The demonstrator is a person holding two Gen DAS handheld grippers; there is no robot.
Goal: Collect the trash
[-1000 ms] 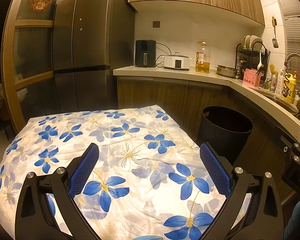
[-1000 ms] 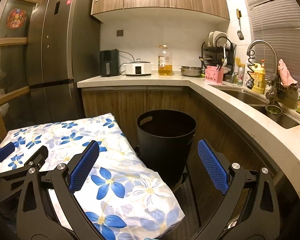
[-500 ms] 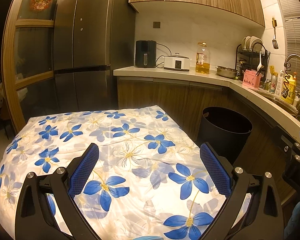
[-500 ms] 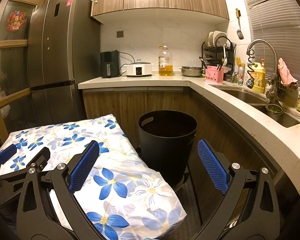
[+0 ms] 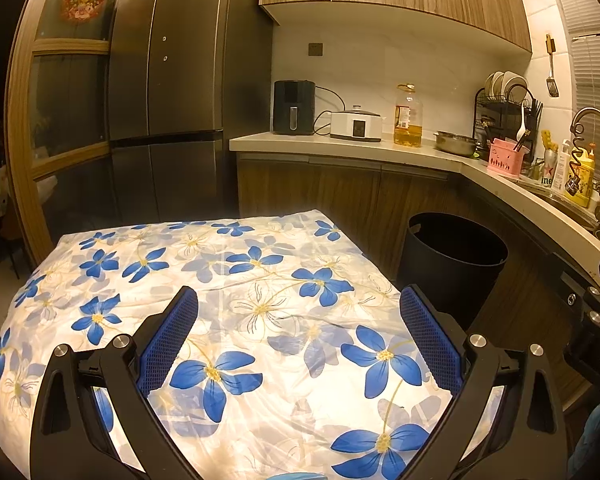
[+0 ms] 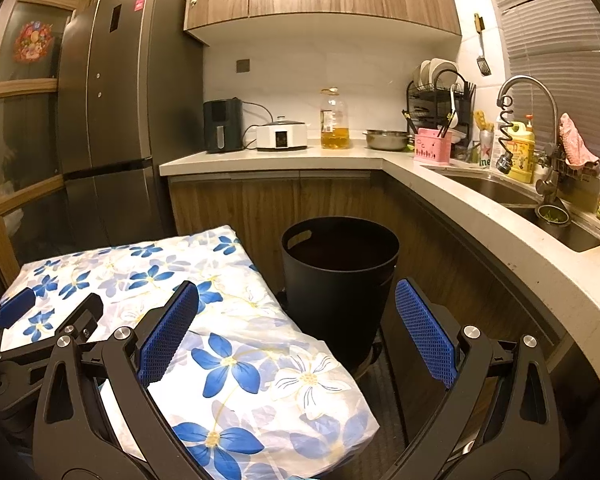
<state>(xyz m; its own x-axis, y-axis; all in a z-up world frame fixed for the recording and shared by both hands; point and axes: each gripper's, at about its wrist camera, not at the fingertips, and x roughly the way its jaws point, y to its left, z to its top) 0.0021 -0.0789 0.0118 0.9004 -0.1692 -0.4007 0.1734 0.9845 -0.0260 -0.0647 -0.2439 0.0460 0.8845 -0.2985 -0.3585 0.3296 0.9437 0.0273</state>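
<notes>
A black round trash bin (image 6: 340, 312) stands on the floor between the table and the counter cabinets, its mouth uncovered; it also shows at the right in the left wrist view (image 5: 454, 264). My left gripper (image 5: 298, 300) hovers open over the blue-flowered tablecloth (image 5: 240, 272), with nothing between its blue pads. My right gripper (image 6: 294, 292) is open and empty, facing the bin past the table's right corner (image 6: 300, 380). I see no loose trash on the cloth in either view.
An L-shaped counter (image 6: 480, 232) runs behind and to the right, carrying an air fryer (image 6: 222, 126), a cooker, an oil bottle (image 6: 334, 120), a dish rack and a sink (image 6: 496, 192). A tall dark fridge (image 5: 180, 100) stands beyond the table. A narrow strip of floor separates table and cabinets.
The right wrist view has swung slightly, so the bin and counter sit a little further right in frame. The left view is nearly unchanged. Both grippers stay open.
</notes>
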